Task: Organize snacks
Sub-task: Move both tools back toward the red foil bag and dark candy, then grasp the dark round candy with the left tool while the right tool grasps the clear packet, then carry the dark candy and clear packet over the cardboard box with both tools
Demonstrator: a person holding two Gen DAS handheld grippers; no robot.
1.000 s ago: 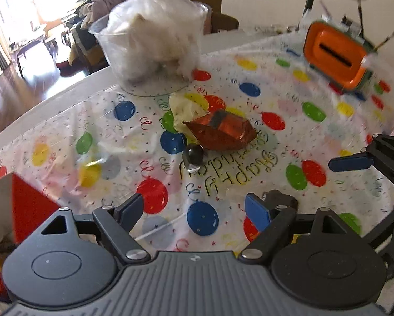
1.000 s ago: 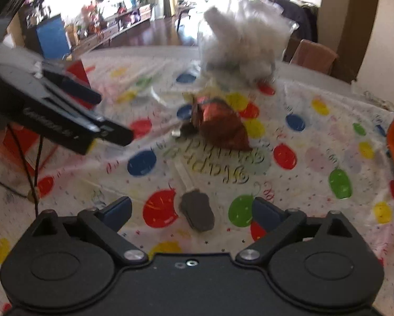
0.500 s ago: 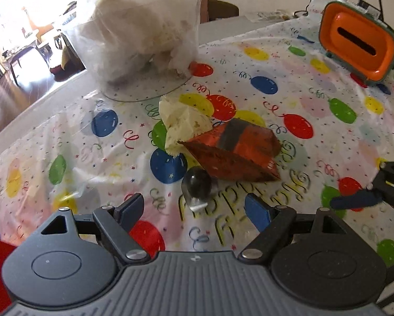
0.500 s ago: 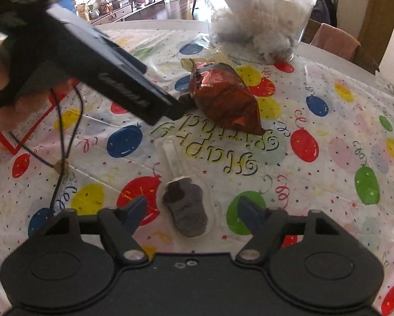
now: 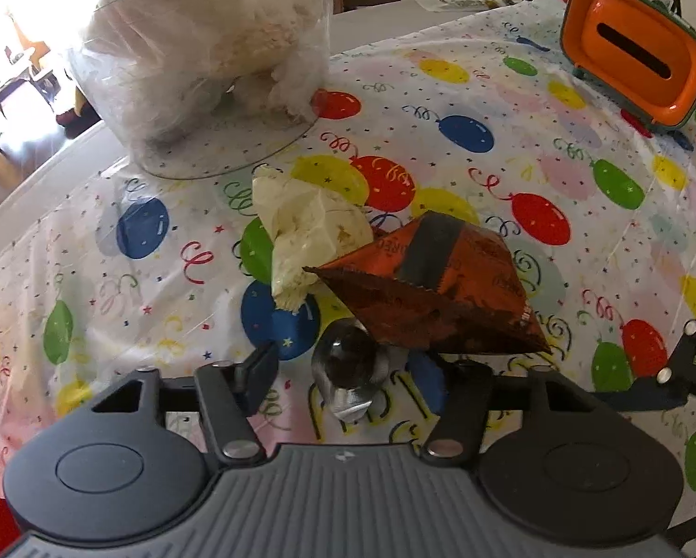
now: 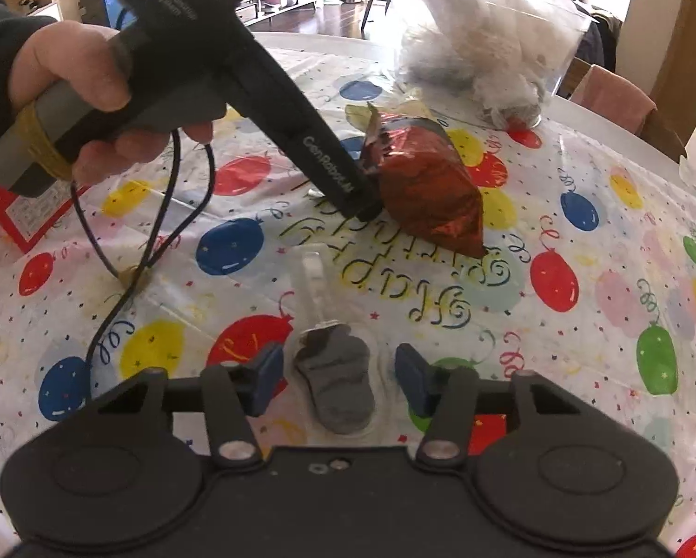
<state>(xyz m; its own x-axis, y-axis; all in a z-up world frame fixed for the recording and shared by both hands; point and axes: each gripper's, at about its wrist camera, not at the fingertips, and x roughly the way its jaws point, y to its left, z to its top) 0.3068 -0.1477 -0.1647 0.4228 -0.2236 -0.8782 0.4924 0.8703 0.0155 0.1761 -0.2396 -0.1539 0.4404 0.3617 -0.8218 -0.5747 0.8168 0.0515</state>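
Observation:
A small dark round wrapped candy [image 5: 348, 365] lies on the balloon tablecloth between the open fingers of my left gripper [image 5: 343, 381]. Just beyond it lie a red-orange foil snack bag [image 5: 440, 293] and a cream wrapper [image 5: 306, 228]. In the right wrist view the foil bag [image 6: 422, 186] shows mid-table, with the left gripper's body [image 6: 264, 83] reaching down beside it. My right gripper [image 6: 336, 376] is open around a grey lollipop in clear wrap [image 6: 338, 381], its stick pointing away.
A clear plastic tub of white-wrapped snacks [image 5: 208, 46] stands at the back; it also shows in the right wrist view [image 6: 482, 42]. An orange box with a slot [image 5: 636, 46] stands far right. A red box [image 6: 17, 214] sits at the left table edge.
Both grippers have moved forward and down. The left now has the dark candy between its fingers; the right now has the grey lollipop between its fingers.

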